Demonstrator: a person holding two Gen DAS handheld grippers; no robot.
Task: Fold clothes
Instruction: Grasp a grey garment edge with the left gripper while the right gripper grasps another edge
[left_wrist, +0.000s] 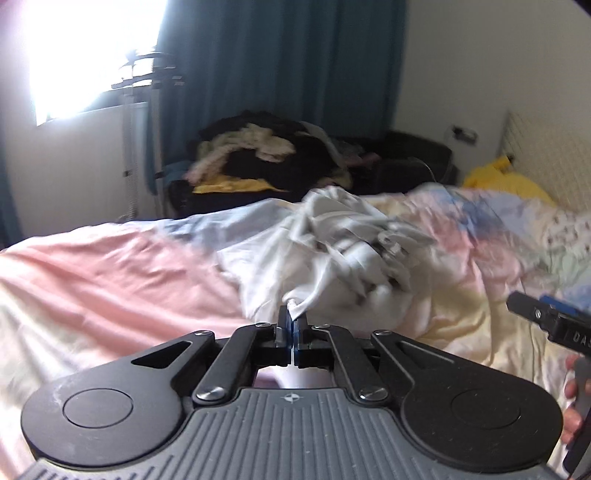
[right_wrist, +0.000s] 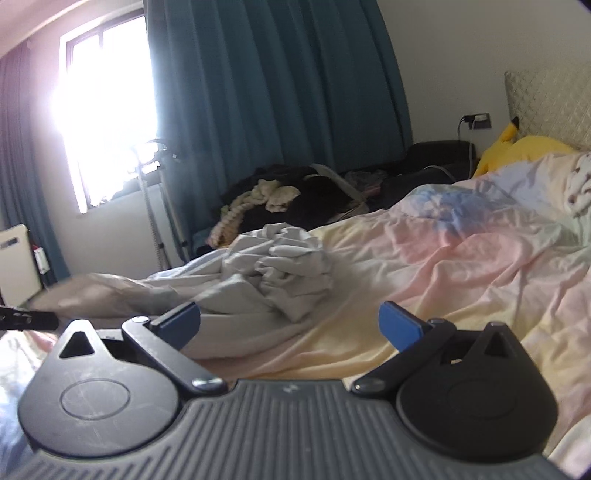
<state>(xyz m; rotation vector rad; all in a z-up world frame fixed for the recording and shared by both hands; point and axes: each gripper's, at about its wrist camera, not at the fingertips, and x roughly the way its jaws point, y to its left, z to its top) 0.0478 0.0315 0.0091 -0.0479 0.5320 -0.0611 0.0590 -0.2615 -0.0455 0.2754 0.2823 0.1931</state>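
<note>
Nearest, left tongs (left_wrist: 292, 317): pinched tight on a corner of the crumpled white cotton garment (left_wrist: 325, 251), the cloth bunching out just beyond the blue pads.
Right tongs (right_wrist: 290, 321): spread wide, nothing between the blue pads (right_wrist: 400, 325); they hang just above the bed, pointing toward the garment. In the left wrist view their tip shows at the right edge, with a hand (left_wrist: 574, 402) wrapped round the grip.
Garment: lies in a wrinkled heap in the middle of the bed, on top of the pastel pink, yellow and blue duvet (right_wrist: 461, 258); one end is drawn toward the left tongs, partly blurred.
Bed: rumpled duvet covers it edge to edge; a yellow plush toy (right_wrist: 517, 147) rests near the quilted cream headboard (right_wrist: 550, 107).
Beyond the bed: a dark pile of mixed clothes (left_wrist: 273, 155) on a low black surface.
Farthest: teal curtains (right_wrist: 277, 81) beside a bright window (right_wrist: 107, 110).
</note>
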